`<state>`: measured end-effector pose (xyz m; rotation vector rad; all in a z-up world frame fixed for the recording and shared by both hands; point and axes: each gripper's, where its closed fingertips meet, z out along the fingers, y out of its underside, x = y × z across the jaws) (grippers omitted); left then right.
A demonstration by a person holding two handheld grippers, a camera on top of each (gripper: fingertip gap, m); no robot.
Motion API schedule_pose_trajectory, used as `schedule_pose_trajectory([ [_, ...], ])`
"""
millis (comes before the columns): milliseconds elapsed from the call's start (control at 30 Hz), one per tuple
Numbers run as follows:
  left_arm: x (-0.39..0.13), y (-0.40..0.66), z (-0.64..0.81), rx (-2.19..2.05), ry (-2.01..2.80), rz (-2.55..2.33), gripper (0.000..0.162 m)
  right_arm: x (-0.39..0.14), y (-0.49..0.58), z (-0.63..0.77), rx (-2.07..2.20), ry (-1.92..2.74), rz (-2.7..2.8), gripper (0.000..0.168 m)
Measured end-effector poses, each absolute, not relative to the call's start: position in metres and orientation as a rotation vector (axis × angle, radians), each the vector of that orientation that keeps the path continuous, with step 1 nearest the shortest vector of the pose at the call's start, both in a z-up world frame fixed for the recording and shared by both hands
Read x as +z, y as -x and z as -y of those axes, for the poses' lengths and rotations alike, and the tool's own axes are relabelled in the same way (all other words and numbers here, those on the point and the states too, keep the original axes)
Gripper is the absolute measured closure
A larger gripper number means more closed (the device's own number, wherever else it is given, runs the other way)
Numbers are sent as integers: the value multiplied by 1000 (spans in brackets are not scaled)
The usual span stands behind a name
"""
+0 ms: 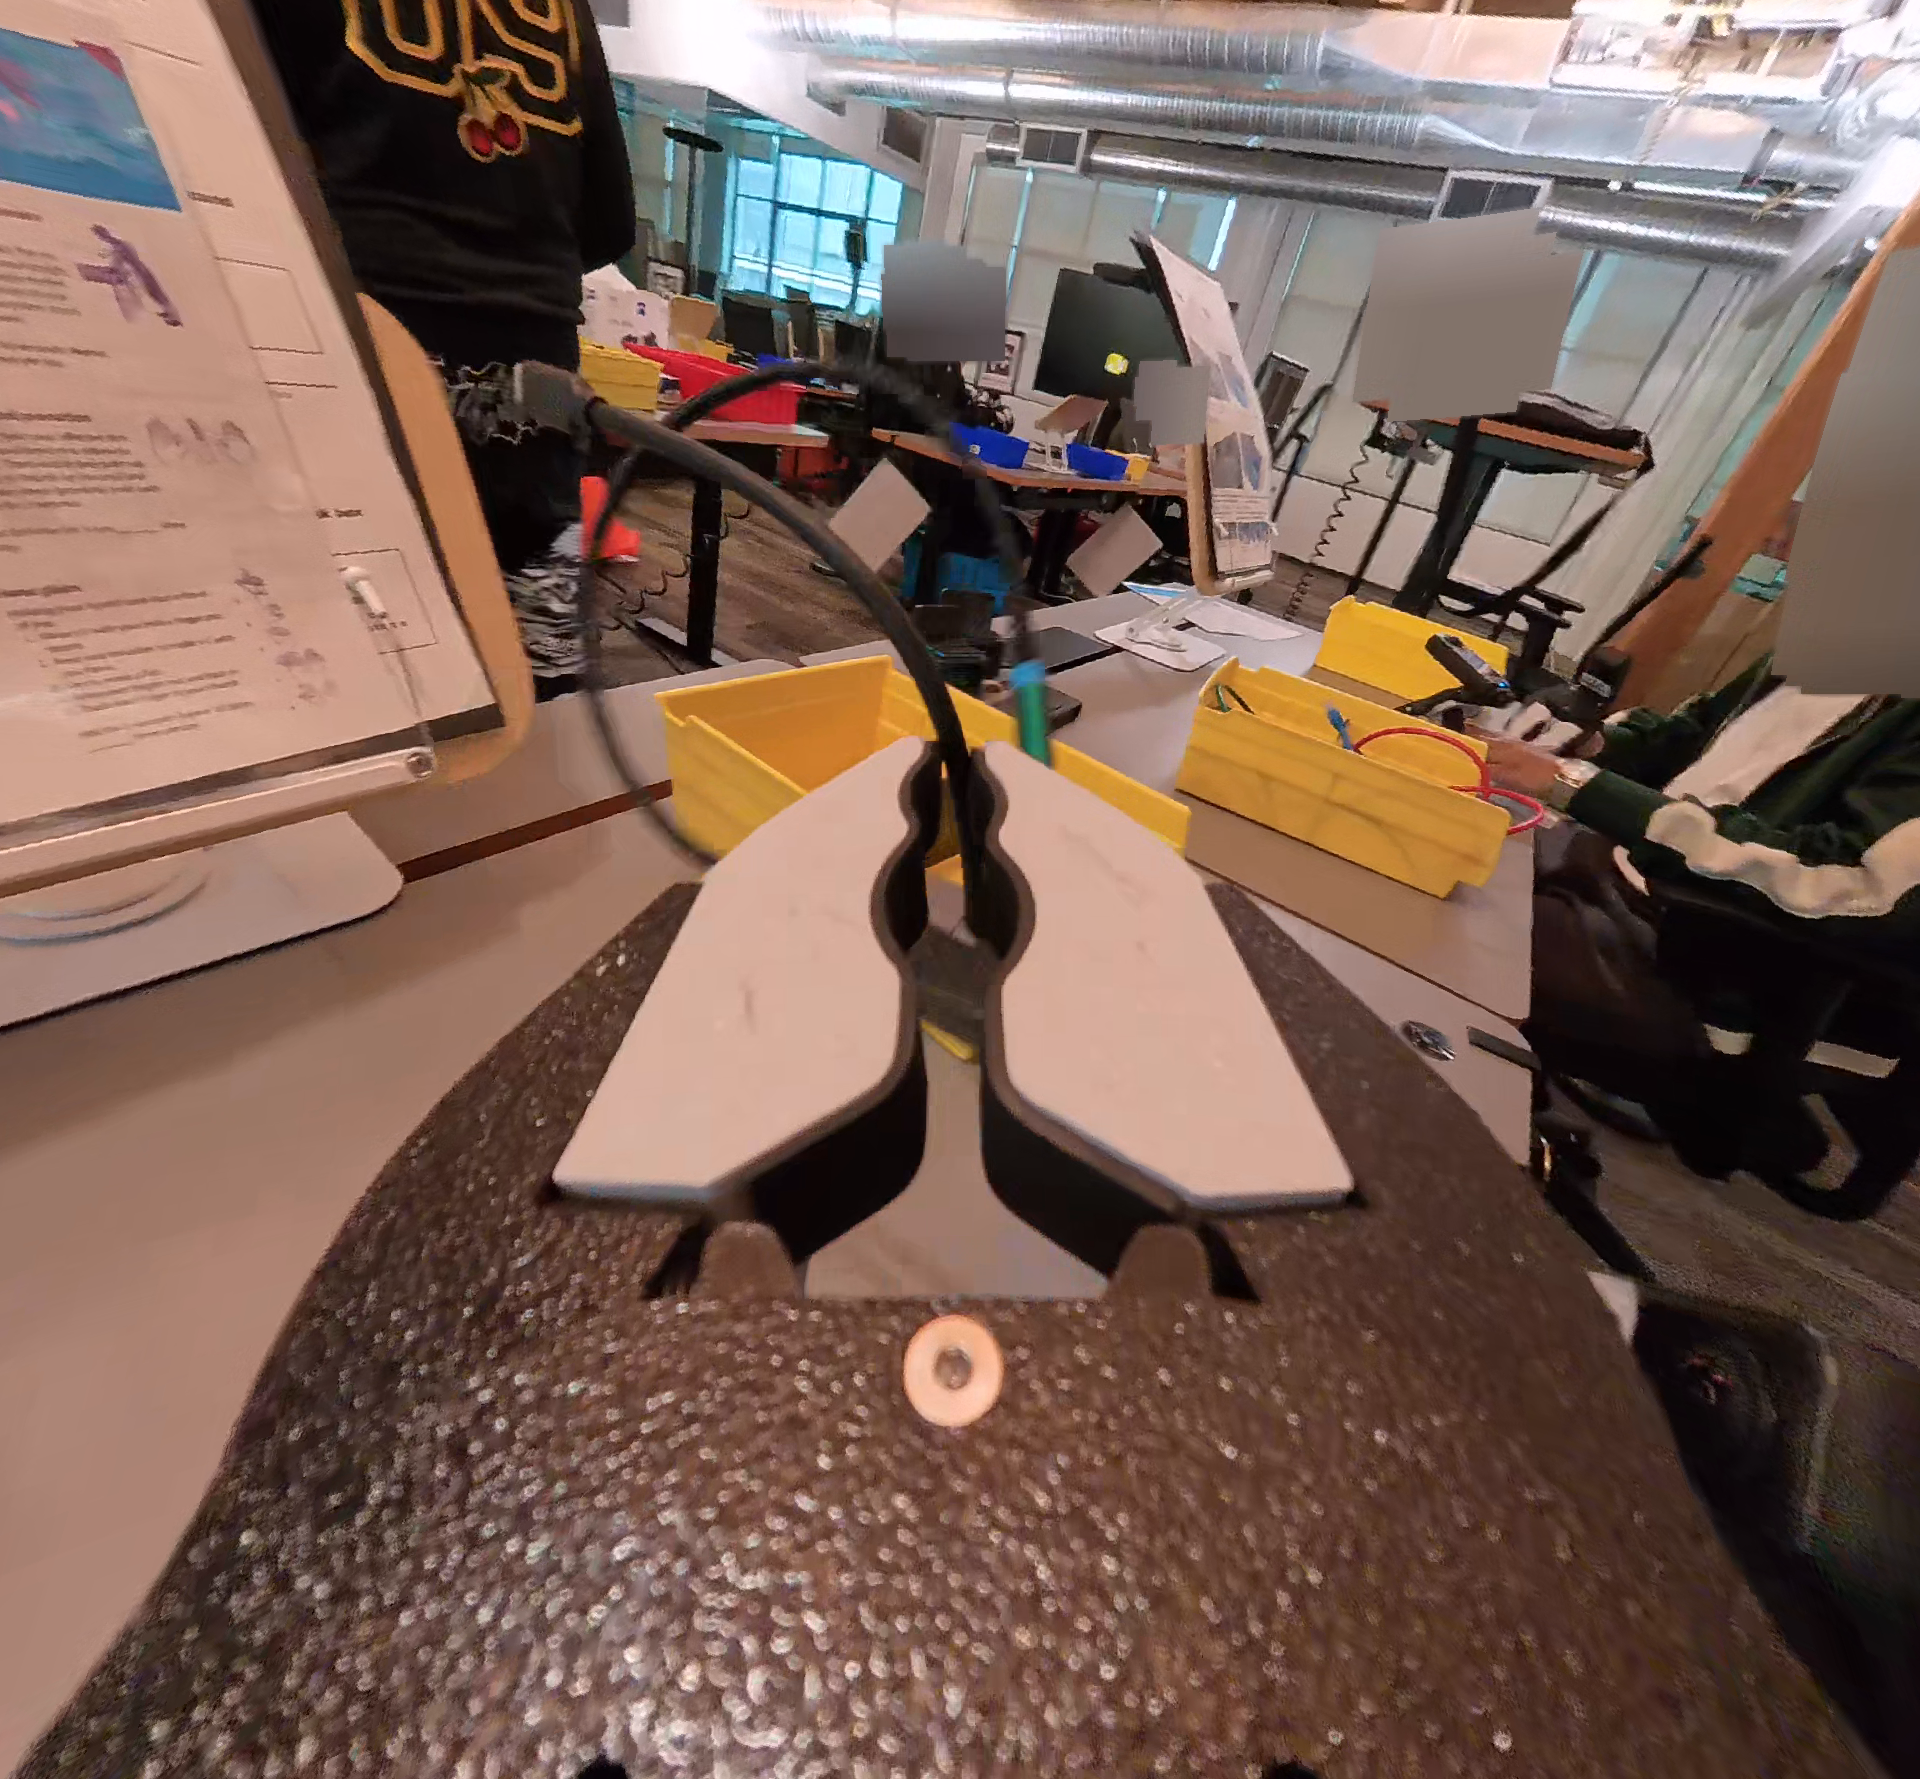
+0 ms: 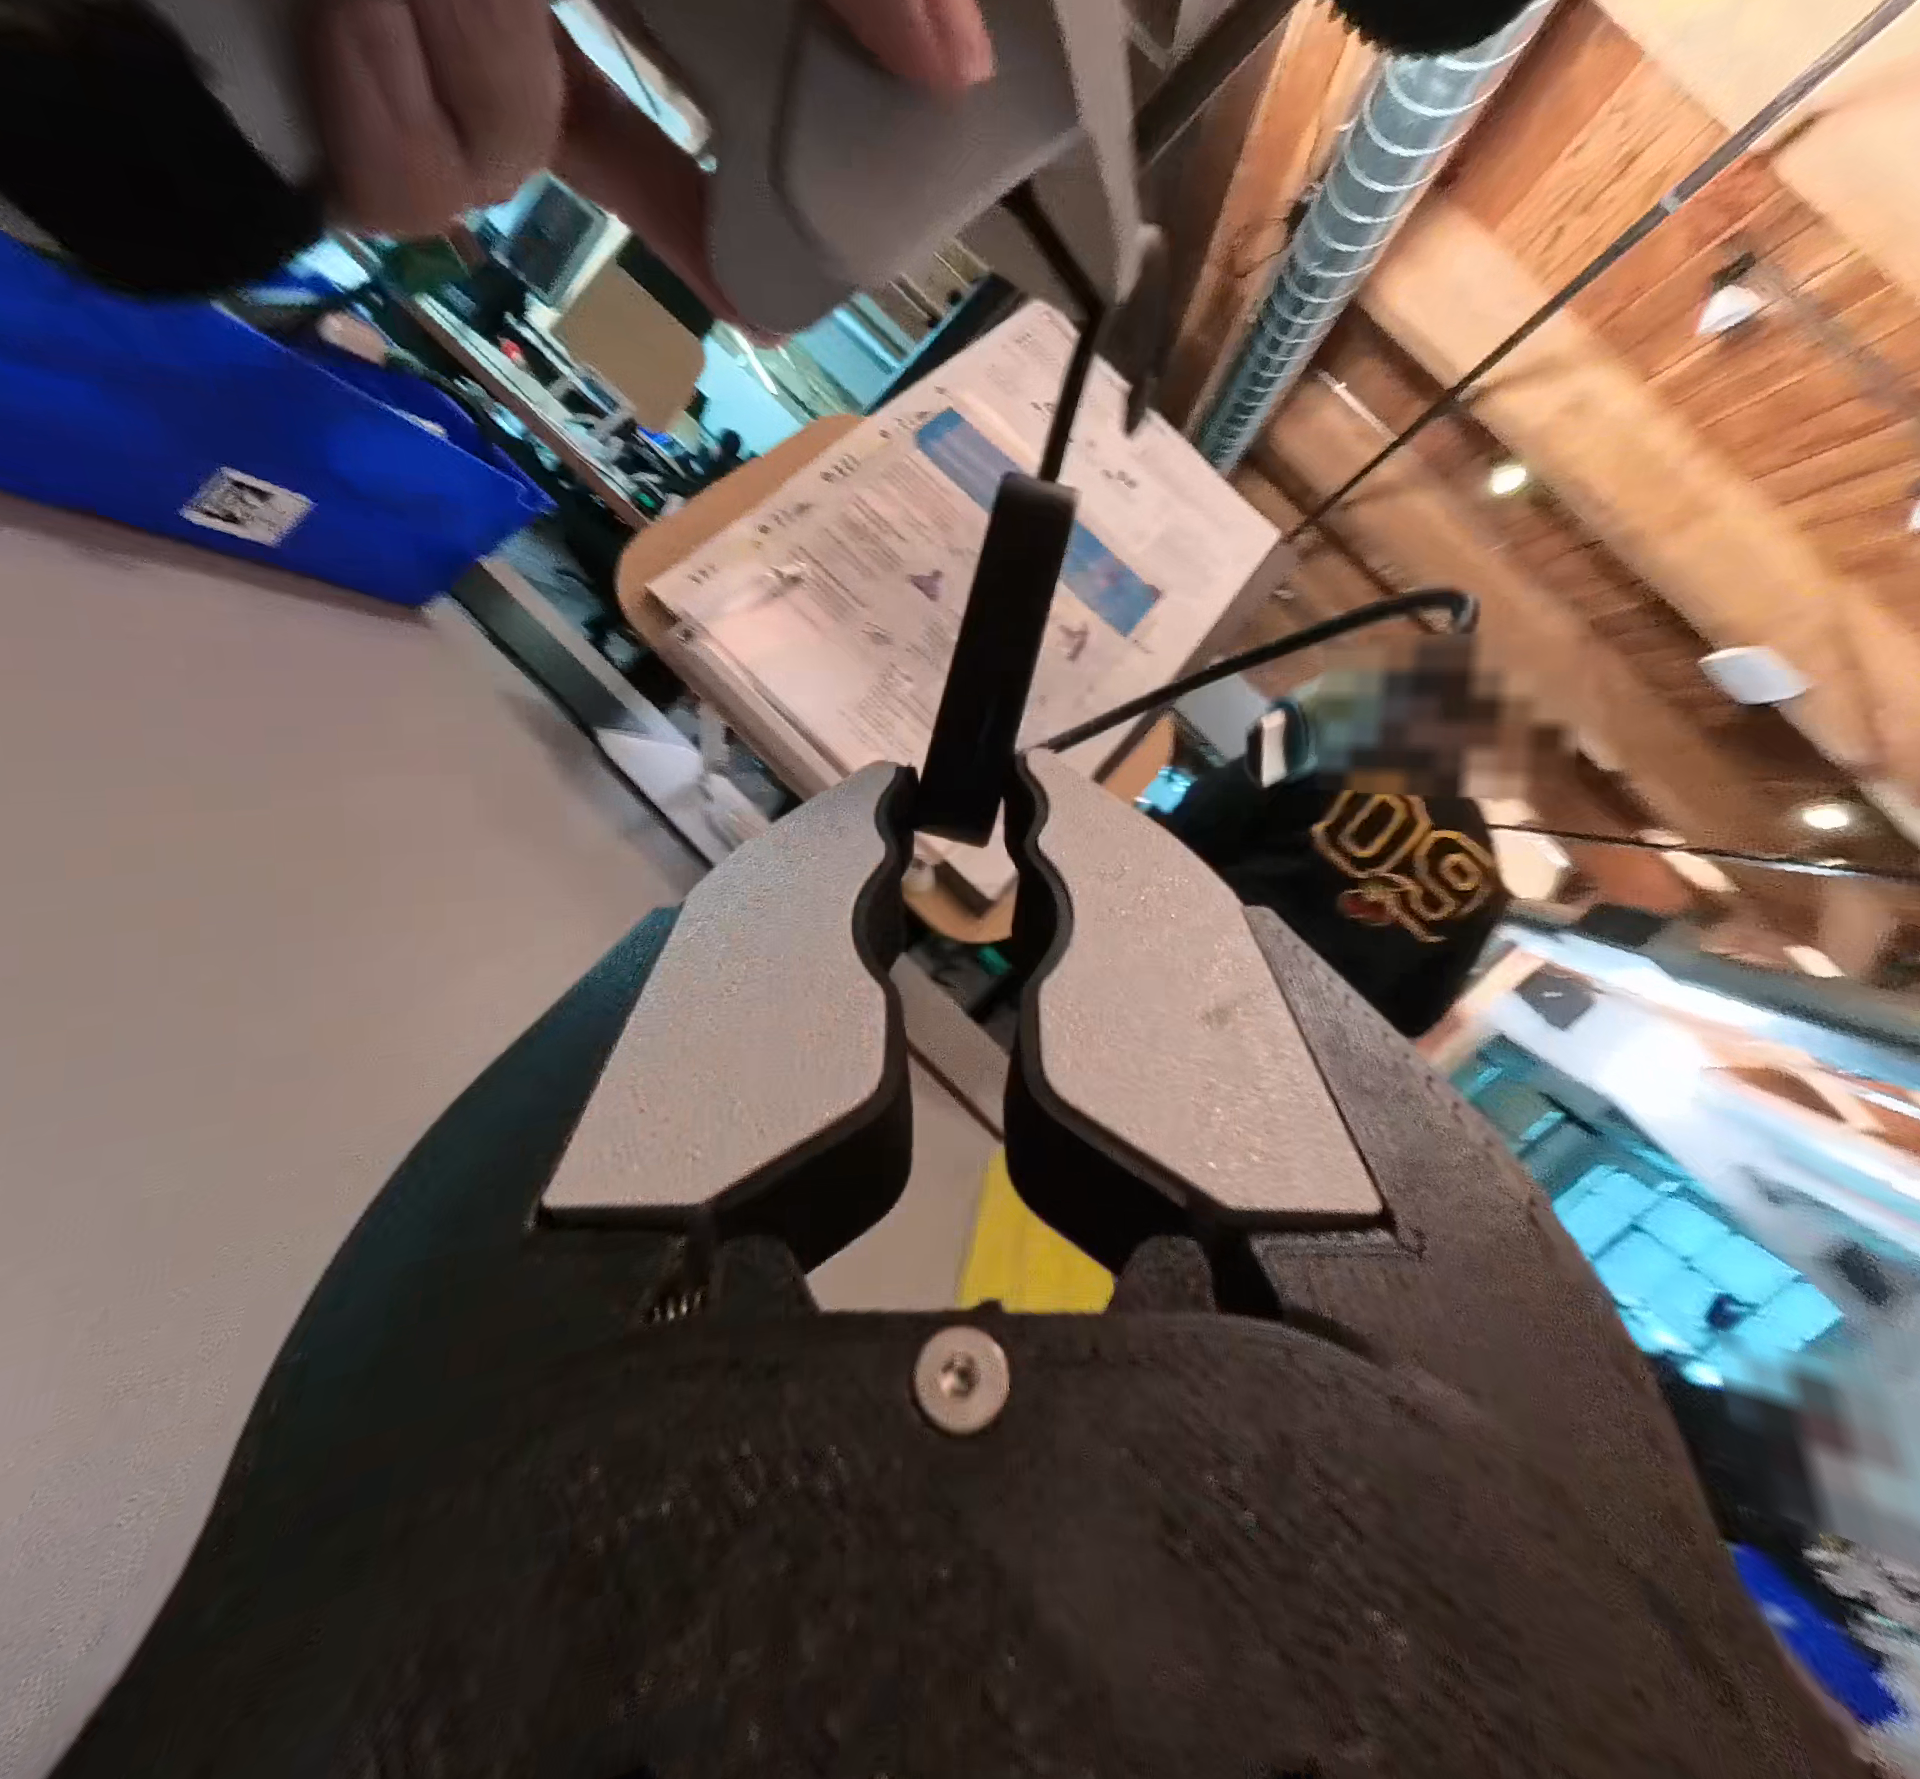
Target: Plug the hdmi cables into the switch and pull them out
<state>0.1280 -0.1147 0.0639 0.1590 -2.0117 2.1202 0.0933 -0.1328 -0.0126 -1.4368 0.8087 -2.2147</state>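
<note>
Right wrist view: I'm clamping the black plug (image 2: pixel 992 659) toward twelve o'clock, left gripper (image 1: pixel 951 794) pinching the HDMI cable (image 1: pixel 821 534), lining up next.

On the desk (image 1: pixel 187 1158), a document stand (image 1: pixel 187 379) sits at the left edge, with a person (image 1: pixel 457 119) standing behind it. A bin (image 1: pixel 790 742) lies toward the far edge, directly beyond the left gripper (image 1: pixel 951 773), and a second bin (image 1: pixel 1340 784) sits to its right (a seated person's arm (image 1: pixel 1714 794) reaches beside it). A cable (image 1: pixel 831 534) rises from between the fingers and arcs left. In the right wrist view, another bin (image 2: pixel 260 482) lies at the desk's far left.
</note>
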Motion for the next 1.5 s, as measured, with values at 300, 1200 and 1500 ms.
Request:
schedule_pose_trajectory([
  [300,-8,-115,108,1713,-362,1944,115,-19,-97,131,-2516,1679,-612,154],
  [1200,-53,-92,92,1124,-24,1921,148,-42,-97,106,-294,906,-940,151],
  [1500,-42,-130,101,2079,380,2285,102,-35,-109,145,-81,232,-1065,154],
])
